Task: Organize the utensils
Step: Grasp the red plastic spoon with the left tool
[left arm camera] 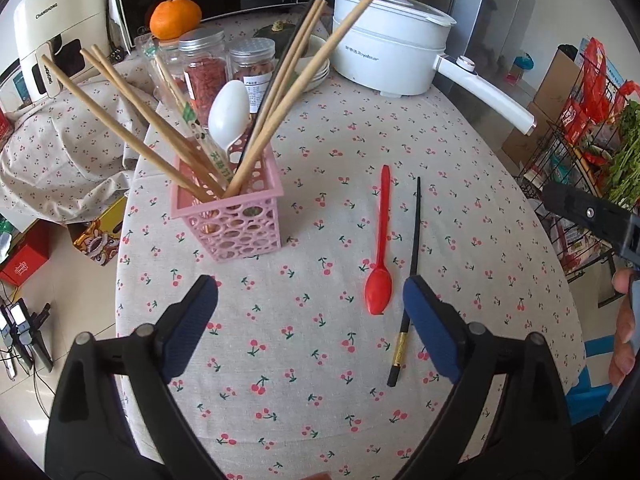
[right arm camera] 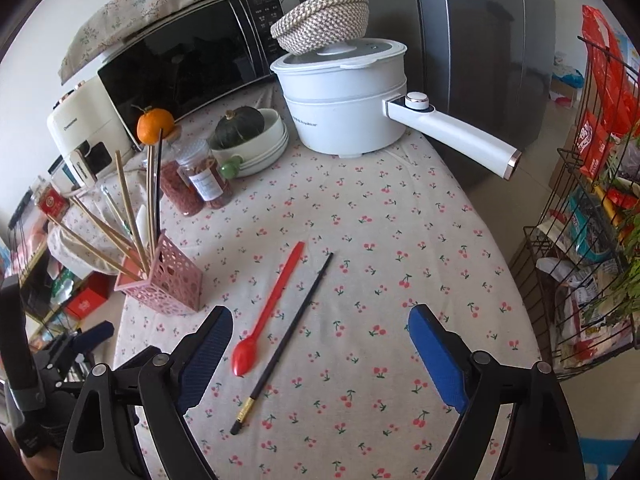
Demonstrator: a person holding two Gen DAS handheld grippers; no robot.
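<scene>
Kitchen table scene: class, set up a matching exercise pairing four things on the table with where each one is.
Column one:
1. red plastic spoon
2. white plastic spoon
3. woven rope basket
4. orange tangerine

Column two:
A. standing in the pink perforated basket
B. in front of the black microwave
C. lying flat on the cherry-print tablecloth beside the black chopstick
D. upside down on the white electric pot

Pairs: 1-C, 2-A, 3-D, 4-B

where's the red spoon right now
In both views the red spoon lies flat on the cherry tablecloth, between the pink basket and the black chopstick.
</scene>
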